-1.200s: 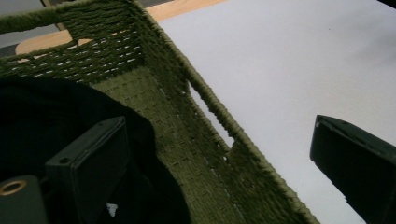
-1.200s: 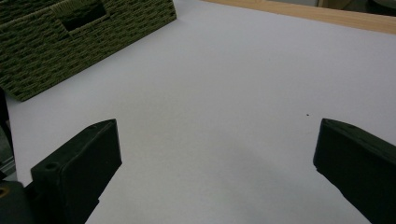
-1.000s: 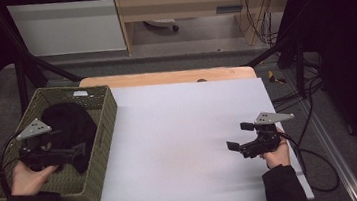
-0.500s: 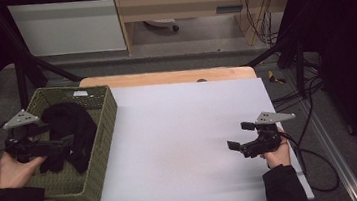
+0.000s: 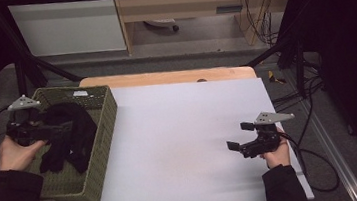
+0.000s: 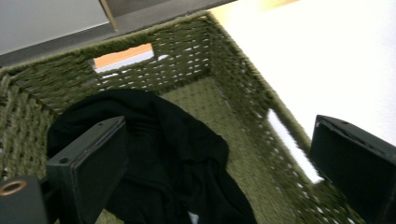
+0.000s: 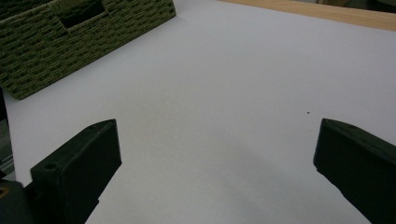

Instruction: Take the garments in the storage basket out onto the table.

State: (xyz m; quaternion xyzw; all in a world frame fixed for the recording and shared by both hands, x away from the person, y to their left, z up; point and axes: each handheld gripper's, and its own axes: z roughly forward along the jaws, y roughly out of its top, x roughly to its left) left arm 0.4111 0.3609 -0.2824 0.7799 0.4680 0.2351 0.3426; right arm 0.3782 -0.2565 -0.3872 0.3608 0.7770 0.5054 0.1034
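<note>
The person's left hand [image 5: 15, 152] reaches in over the near left wall of the green woven basket [image 5: 100, 134], forearm angled up from the bottom edge of the high view, holding the left gripper [image 6: 219, 177] roughly level and pointing across the basket. Its jaws stand wide apart with nothing between them; the black cloth [image 5: 69, 134] lies heaped on the basket floor just below and ahead of them (whether a jaw brushes the fabric cannot be told). The basket sits at the left edge of the white desk [image 5: 179, 130]. Well to the right of the basket, the right hand [image 5: 274, 152] rests low over the desk, and the right gripper [image 7: 215, 172] points back toward the basket, jaws spread wide and empty.
</note>
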